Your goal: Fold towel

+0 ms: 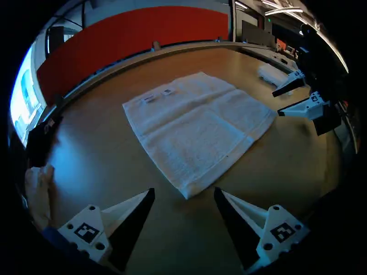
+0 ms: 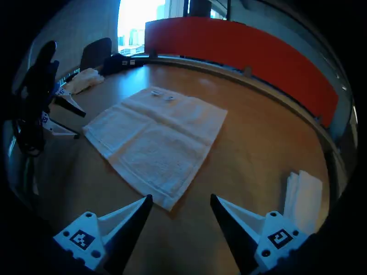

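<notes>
Find the towel (image 1: 197, 133) spread flat on the wooden table (image 1: 284, 183), with the labelled edge on the far side and the plain edge nearest both cameras. Beyond the towel's labelled edge, note the red partition (image 1: 133, 36). Looks close to square, so hard to call a long axis; perhaps a little longer from plain edge to labelled edge, but take that as a guess.

See the left gripper (image 1: 183, 191) poised just off one corner of the towel's plain edge, fingers spread wide with nothing between them. See the right gripper (image 2: 180, 197) poised the same way just off the other corner of that plain edge, likewise gaping and holding nothing. No contact with the cloth, as far as can be told.

Reads as the approach to the first pinch, with no fold of this step made yet. Turns on one relation: towel straight ahead of each gripper, one corner apiece, neither arm clearly the nearer. Probably calls for closing on both corners together, then carrying the plain edge over the towel to meet the labelled edge.

Mind the folded cloth (image 2: 305, 197), well apart from the towel past the right gripper's corner, and the crumpled cloth (image 2: 85, 80), well apart past the left gripper's corner. Risks an uneven fold from pinching one corner deeper than the other.
</notes>
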`<action>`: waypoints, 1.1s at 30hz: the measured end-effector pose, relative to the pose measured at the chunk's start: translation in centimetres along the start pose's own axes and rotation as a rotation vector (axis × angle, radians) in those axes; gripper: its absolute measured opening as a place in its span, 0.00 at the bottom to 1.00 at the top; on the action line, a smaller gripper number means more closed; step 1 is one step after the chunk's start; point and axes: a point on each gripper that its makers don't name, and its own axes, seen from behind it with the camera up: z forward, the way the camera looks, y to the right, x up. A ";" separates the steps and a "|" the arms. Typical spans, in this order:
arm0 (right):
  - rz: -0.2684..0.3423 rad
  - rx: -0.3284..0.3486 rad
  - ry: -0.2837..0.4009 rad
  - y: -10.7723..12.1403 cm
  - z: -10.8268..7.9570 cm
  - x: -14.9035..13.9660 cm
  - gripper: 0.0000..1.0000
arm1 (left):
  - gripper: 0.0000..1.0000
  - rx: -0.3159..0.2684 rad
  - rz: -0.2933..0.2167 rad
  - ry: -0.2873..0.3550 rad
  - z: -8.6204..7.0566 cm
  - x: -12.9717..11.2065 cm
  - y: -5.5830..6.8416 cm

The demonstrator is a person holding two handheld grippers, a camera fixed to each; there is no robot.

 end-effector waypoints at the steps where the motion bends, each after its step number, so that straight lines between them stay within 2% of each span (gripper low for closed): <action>1: 0.001 0.001 -0.003 0.0 0.1 -0.1 0.95 | 0.96 -0.005 -0.003 -0.006 0.1 -0.1 0.2; 16: -0.002 0.028 -0.038 -0.8 0.8 -1.6 0.83 | 0.95 -0.016 -0.024 -0.034 0.8 -0.5 0.9; 21: 0.009 0.041 -0.037 -1.1 0.9 -1.5 0.80 | 0.85 -0.028 -0.046 -0.042 0.7 -0.7 1.2; 28: 0.020 0.059 -0.035 -1.6 1.1 -1.3 0.71 | 0.71 -0.033 -0.044 -0.045 0.7 -0.5 1.7; 33: 0.019 0.066 -0.034 -1.8 1.1 -1.3 0.66 | 0.69 -0.033 -0.049 -0.047 0.7 -0.4 1.7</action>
